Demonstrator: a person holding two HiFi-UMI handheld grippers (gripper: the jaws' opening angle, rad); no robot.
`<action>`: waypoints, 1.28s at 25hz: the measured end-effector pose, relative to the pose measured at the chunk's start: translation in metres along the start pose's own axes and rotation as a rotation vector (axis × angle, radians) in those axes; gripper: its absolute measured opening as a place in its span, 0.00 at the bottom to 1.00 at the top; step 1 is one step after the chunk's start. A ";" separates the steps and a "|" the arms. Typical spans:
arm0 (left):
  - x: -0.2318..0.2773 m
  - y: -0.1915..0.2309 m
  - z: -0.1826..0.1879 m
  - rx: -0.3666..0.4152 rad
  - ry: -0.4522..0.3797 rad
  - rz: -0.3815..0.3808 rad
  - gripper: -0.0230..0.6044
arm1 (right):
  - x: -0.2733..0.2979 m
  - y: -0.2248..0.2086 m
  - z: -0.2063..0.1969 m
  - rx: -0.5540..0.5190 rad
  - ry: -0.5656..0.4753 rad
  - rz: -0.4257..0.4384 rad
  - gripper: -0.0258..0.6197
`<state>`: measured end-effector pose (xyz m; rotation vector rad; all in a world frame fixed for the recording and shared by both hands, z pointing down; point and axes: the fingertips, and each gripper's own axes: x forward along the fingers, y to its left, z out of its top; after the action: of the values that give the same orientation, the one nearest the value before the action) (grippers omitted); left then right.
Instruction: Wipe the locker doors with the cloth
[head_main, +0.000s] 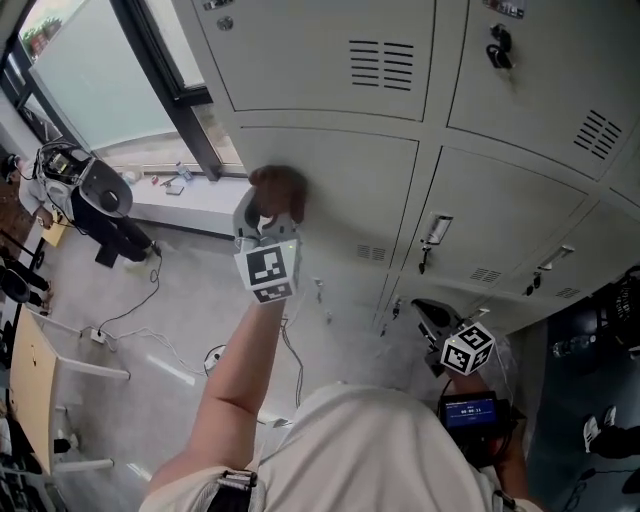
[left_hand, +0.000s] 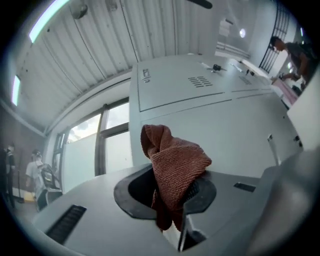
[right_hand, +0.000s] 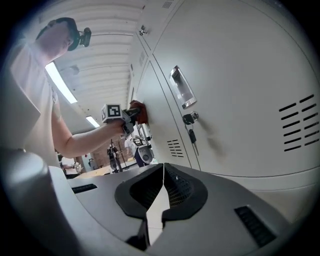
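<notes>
A reddish-brown cloth (head_main: 279, 189) is pressed against a pale grey locker door (head_main: 340, 215), held by my left gripper (head_main: 270, 212), which is shut on it. In the left gripper view the cloth (left_hand: 172, 170) bunches up between the jaws, with the locker door (left_hand: 210, 120) just beyond. My right gripper (head_main: 440, 322) hangs low near the lower lockers, shut with nothing in it. In the right gripper view its jaws meet (right_hand: 162, 192), and the cloth (right_hand: 139, 112) shows far off against the door (right_hand: 155, 110).
Neighbouring doors carry handles (head_main: 435, 232), a key in a lock (right_hand: 190, 126) and vent slots (head_main: 381, 64). A window sill (head_main: 170, 185) and a machine with cables (head_main: 100, 205) lie at left on the floor. Wooden furniture (head_main: 30, 385) stands far left.
</notes>
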<state>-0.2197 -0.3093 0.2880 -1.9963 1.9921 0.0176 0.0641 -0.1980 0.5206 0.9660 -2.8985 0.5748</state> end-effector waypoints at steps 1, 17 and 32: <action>0.001 0.016 -0.005 0.020 0.013 0.039 0.15 | 0.003 0.002 0.000 -0.002 0.003 0.007 0.07; -0.005 -0.071 0.038 0.076 -0.050 -0.098 0.15 | -0.007 0.008 -0.008 0.019 -0.034 -0.066 0.07; -0.004 -0.204 0.152 0.345 -0.316 -0.235 0.15 | 0.000 0.006 0.012 -0.030 -0.042 0.013 0.07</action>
<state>0.0123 -0.2749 0.1881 -1.8550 1.4494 -0.0576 0.0611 -0.1978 0.5074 0.9677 -2.9434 0.5168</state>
